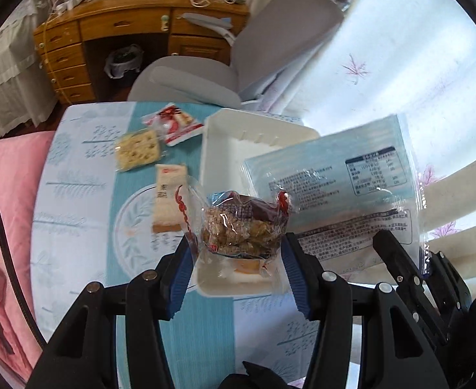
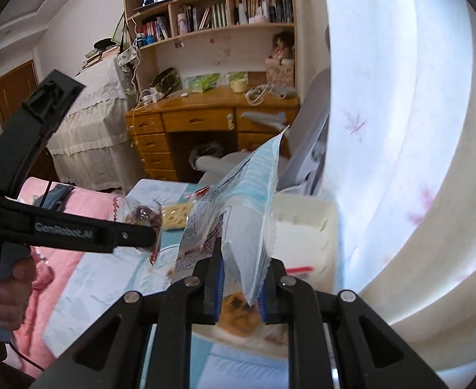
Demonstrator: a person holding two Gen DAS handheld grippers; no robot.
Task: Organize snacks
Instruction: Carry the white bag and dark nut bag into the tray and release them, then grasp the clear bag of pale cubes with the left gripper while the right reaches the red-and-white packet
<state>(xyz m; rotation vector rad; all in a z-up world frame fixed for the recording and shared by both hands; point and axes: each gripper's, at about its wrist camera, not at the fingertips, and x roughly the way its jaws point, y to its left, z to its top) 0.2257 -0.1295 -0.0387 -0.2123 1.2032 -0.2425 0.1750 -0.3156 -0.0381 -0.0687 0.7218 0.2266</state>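
Left gripper (image 1: pixel 238 253) pinches brown snack (image 1: pixel 242 227); right gripper (image 2: pixel 239 287) clamps blue packet (image 2: pixel 247 220).

Home bedroom/study: wood desk (image 2: pixel 212 120) w/ drawers, bookshelf (image 2: pixel 225 9), pink bedding (image 1: pixel 7 201).

The white tray (image 1: pixel 218 136) is half covered: the big blue packet (image 1: pixel 335 175) hides its right side, and the clear-wrapped snack (image 1: pixel 241 227) hides its near end. An orange-brown cake (image 2: pixel 238 311) beneath the packet shows only in part. The packet's printing is too small to read. Beside the tray, the red-and-white wrapper (image 1: pixel 173 123) is blurred.
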